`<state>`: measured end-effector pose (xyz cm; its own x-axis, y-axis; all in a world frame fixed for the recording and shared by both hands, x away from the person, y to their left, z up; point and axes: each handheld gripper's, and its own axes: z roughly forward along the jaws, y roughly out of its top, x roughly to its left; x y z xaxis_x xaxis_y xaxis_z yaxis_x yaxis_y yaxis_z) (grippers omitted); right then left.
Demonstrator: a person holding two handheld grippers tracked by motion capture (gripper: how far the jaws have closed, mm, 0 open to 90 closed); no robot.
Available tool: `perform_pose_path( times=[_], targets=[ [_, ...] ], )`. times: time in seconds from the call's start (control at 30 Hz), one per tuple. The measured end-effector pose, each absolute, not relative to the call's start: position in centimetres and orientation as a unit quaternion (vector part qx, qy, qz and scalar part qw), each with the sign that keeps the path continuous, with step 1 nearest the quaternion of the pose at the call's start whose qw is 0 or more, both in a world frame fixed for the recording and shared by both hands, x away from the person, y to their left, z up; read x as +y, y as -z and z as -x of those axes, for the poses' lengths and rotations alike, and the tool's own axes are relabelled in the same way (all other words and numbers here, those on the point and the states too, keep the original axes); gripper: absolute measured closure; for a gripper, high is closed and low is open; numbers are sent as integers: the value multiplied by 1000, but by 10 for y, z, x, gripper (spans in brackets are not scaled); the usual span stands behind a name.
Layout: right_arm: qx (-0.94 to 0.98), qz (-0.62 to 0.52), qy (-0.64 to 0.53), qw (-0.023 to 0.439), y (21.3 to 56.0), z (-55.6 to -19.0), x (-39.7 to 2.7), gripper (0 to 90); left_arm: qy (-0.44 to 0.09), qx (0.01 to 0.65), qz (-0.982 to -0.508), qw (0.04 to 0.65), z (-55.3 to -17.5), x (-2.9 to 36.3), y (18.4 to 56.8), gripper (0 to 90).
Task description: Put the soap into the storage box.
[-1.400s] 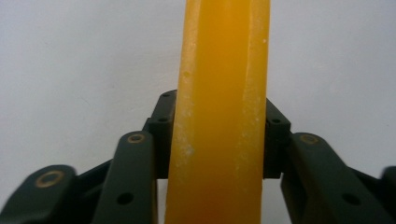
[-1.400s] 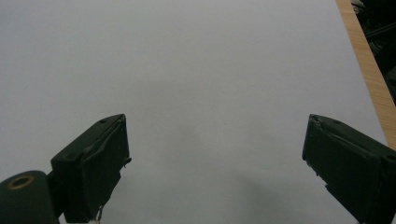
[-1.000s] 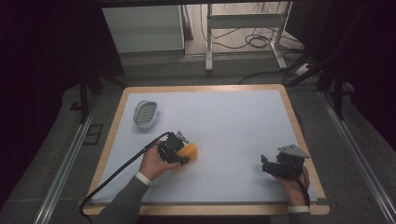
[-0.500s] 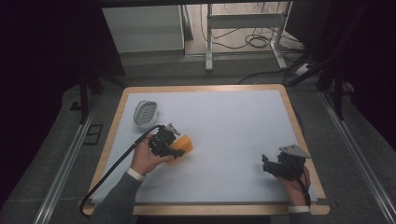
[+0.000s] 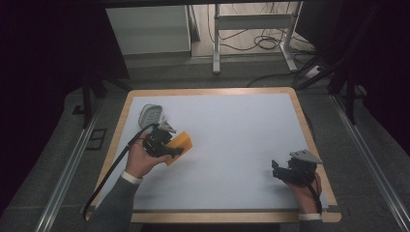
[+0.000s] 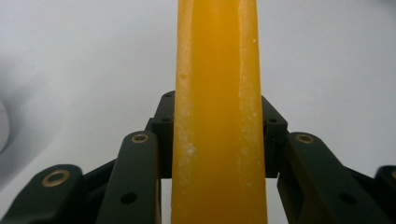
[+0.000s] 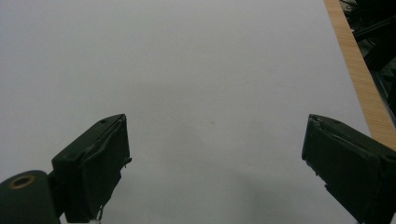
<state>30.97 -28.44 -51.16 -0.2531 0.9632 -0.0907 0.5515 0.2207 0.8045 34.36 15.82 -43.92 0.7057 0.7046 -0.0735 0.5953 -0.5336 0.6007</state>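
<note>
My left tool [image 5: 170, 145] is clamped on an orange slab [image 6: 218, 112], the jaws pressing on its two broad faces so that its thin edge runs straight up between them in the left gripper view; I judge that grip was chosen because the flat sides give the pads the most surface to bear on. In the high view the slab [image 5: 178, 145] juts out past the tool's tip, clear of the white tabletop [image 5: 232, 125], so I take it to be in carriage rather than resting. Just behind the tool, toward the far corner of the tabletop, lies a small grey tray [image 5: 151, 115], the nearest likely place to set the slab, though I cannot be sure that is where it goes. My right tool [image 7: 215, 154] has its jaws spread wide with nothing between them, low over bare tabletop near the wooden edge [image 7: 357, 74], kept well apart from the left, which I read as waiting. I can read no brand, label or writing on anything.
</note>
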Motion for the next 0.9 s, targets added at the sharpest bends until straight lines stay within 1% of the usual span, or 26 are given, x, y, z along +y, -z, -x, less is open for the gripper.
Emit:
perform_pose_path(
  times=[0.47, 0.9],
  targets=[
    [715, -529, -335, 312, 510, -309, -287, 77, -93, 390, -867, 296, -352, 174, 439, 607],
    [713, -527, -340, 314, 509, -308, -288, 77, -94, 416, -851, 307, -366, 193, 436, 608]
  ],
)
